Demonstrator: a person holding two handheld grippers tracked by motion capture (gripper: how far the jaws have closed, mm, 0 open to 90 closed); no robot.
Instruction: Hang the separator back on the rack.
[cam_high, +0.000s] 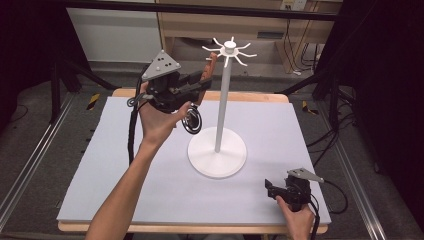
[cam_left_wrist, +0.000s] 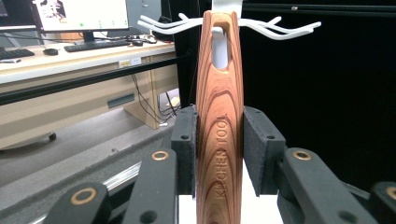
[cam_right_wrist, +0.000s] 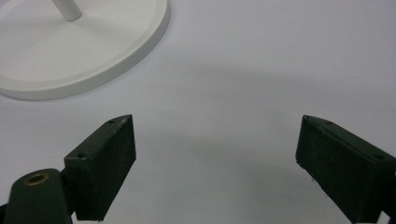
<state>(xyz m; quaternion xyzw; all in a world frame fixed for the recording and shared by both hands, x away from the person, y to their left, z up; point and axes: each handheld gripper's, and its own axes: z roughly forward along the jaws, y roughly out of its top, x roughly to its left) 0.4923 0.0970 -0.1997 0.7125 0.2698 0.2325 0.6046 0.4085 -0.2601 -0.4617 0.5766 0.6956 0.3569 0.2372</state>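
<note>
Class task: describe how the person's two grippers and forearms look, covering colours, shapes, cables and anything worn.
Both the left gripper and right gripper are black, each topped by a grey three-cornered plate with holes. Their jaws carry flat black rectangular pads and brass-coloured rivets. A black cable trails from each. The forearms are bare, with no sleeves visible.

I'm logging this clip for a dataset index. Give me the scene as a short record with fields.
held item: wooden kitchen tool, handle hole at a hook of the white rack
holder: left gripper, jaws shut on the handle
target: white hook stand on the grey mat
other hand: right gripper, jaws open, nothing between them, low over the mat
</note>
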